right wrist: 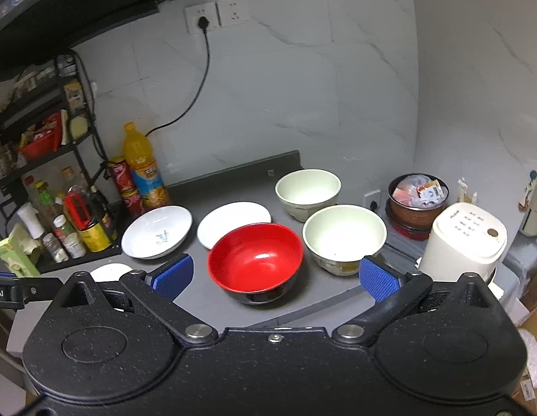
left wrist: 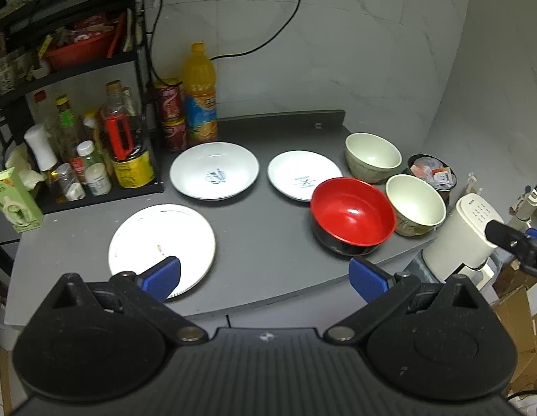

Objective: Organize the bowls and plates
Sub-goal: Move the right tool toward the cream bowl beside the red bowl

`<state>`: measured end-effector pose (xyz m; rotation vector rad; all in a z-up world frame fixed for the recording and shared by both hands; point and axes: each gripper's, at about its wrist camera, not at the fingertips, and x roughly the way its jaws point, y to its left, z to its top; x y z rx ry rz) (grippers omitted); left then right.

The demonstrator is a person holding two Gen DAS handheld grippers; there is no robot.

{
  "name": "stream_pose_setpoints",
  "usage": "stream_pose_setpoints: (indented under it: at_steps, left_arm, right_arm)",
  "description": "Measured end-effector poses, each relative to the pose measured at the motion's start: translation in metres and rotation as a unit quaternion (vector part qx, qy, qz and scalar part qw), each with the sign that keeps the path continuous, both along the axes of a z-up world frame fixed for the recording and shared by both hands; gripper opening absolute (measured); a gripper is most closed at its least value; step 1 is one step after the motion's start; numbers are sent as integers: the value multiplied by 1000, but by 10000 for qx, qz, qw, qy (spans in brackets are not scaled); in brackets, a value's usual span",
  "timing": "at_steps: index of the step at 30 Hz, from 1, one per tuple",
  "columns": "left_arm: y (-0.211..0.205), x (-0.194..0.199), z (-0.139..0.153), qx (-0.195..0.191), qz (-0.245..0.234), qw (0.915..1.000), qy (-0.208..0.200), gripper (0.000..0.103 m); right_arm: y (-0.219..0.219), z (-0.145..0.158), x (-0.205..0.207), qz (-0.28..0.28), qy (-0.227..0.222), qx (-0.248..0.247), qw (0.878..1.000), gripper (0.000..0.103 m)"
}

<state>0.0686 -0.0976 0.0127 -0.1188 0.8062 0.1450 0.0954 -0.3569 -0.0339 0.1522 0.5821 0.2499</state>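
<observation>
Both my grippers, left gripper (left wrist: 265,277) and right gripper (right wrist: 275,274), hang wide apart and empty, nothing stacked yet, so I'd guess grabbing the red bowl (right wrist: 255,260) at center frame comes next.

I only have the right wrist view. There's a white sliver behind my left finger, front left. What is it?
Observer: A flat white plate, lying alone on the counter, with nothing stacked on it.
Operator: Is the left gripper holding it?
Observer: No. The left gripper is empty, jaws wide open, near the plate's front edge.
Operator: The small plate behind the red bowl looks blank to me.
Observer: It has a blue print at its centre.
</observation>
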Motion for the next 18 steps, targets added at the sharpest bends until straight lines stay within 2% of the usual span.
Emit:
stream_pose_setpoints:
  at_steps: [9,18]
  left_arm:
    - [-3,39,-2,-49,-218,9998,-4,102]
    - [-3,96,-11,2,-676,9977,-36,102]
  right_arm:
    - [3,-5,22,-312,-4,-71,9995,103]
    - [15,-10,58,-656,66,-93,9978,103]
